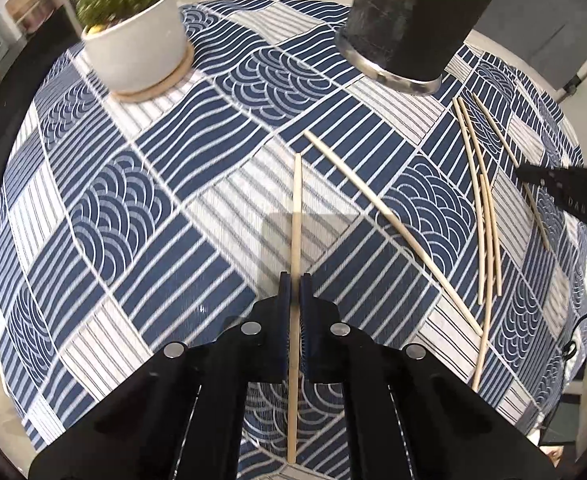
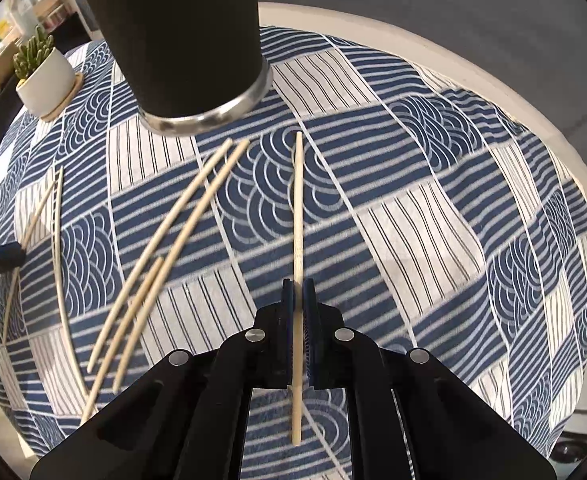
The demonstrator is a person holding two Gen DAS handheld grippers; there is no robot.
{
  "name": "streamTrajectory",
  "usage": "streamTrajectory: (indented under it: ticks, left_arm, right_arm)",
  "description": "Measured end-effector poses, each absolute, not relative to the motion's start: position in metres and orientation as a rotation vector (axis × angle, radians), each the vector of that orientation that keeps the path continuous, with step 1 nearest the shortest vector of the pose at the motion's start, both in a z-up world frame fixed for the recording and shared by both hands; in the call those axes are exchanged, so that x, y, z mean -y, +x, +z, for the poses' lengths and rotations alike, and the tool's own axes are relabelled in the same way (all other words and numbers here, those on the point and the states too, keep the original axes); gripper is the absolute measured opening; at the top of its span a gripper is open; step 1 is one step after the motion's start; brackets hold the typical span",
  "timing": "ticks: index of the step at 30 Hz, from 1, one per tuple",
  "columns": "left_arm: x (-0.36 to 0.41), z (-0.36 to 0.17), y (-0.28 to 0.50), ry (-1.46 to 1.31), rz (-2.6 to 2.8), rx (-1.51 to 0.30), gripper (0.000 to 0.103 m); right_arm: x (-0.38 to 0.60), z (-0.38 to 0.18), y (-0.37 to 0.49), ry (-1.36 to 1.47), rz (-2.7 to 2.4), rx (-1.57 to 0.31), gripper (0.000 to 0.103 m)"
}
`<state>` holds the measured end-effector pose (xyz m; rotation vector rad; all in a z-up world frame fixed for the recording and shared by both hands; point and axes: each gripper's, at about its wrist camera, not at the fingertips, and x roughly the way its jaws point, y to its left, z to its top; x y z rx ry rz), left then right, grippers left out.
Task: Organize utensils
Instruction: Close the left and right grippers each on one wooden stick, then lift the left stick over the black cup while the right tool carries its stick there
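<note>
In the left wrist view my left gripper (image 1: 295,284) is shut on a pale wooden chopstick (image 1: 296,216) that runs straight ahead between its pads, over the patterned cloth. My right gripper (image 2: 298,286) is likewise shut on another chopstick (image 2: 298,208), which points toward the tall black tumbler (image 2: 181,40). Each gripper's tip shows at the edge of the other's view: the right gripper (image 1: 533,174) and the left gripper (image 2: 17,257). One loose chopstick (image 1: 377,208) lies diagonally on the cloth. Several more chopsticks (image 1: 483,200) lie bunched between the two grippers, the same bunch (image 2: 173,236) showing left of my right gripper.
The black tumbler (image 1: 417,20) with a steel base stands at the far side. A white pot with a green plant (image 1: 133,48) sits on a wooden saucer at the far left. The blue and white cloth (image 1: 165,208) covers a round table with a pale rim (image 2: 453,76).
</note>
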<state>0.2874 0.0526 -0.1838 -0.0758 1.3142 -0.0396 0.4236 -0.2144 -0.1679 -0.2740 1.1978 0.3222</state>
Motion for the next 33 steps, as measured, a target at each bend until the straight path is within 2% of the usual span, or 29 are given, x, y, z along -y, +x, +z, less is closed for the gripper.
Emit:
streamTrajectory:
  ticks: [15,33]
  left_arm:
    - [-0.063,-0.164,0.249,-0.102,-0.033,-1.288,0.005]
    - [-0.061,-0.076,0.231,-0.079,-0.008,-1.117,0.005]
  right_arm:
    - [0.249,-0.146,0.358,-0.217,0.323,-1.136,0.005]
    - [0.248,-0.058,0.318,-0.152,0.351,-0.936,0.005]
